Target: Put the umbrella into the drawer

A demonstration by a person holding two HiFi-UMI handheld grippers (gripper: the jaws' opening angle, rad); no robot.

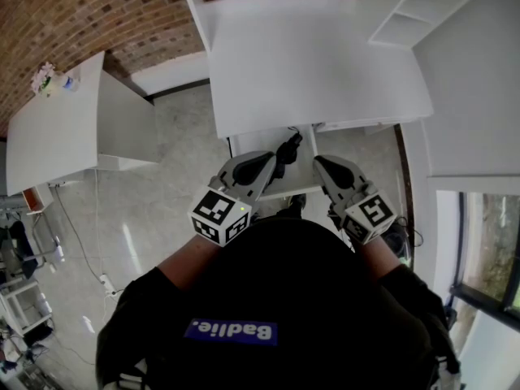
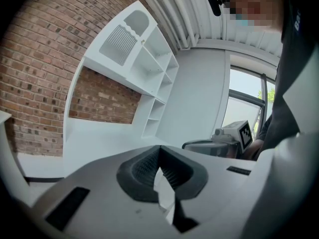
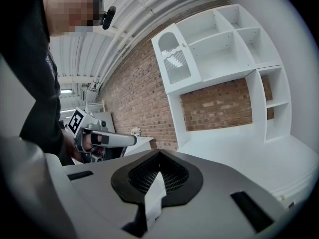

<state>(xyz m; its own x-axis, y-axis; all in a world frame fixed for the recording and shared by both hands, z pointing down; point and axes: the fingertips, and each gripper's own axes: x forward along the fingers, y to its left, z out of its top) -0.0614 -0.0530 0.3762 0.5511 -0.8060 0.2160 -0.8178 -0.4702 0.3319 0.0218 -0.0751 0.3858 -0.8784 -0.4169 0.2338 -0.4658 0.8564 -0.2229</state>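
1. The black folded umbrella (image 1: 288,149) appears to lie inside the pulled-out white drawer (image 1: 280,190), its length running from the drawer's front back toward the desk. Its far end sits just under the desk's front edge.
2. The drawer stands open below the front edge of the broad white desk top (image 1: 317,63), between the two grippers as the head view shows them.
3. The left gripper (image 1: 274,160) is held just left of the umbrella, apart from it. In the left gripper view its dark ribbed pads (image 2: 149,166) are clenched tip to tip with nothing between them.
4. The right gripper (image 1: 318,163) is held at the drawer's right side. Its jaws are likewise pressed together and empty in the right gripper view, with only the desk surface beyond them.
5. Both grippers are held close to the person's black-clad chest (image 1: 276,299), pointing toward the desk.
6. A white open shelf unit (image 1: 414,6) rises at the desk's far right against a red brick wall (image 1: 89,15).
7. To the left stands a separate white side table (image 1: 57,132) with a small bunch of pale flowers (image 1: 42,78) on its far corner. Pale grey floor (image 1: 171,185) lies between it and the desk.
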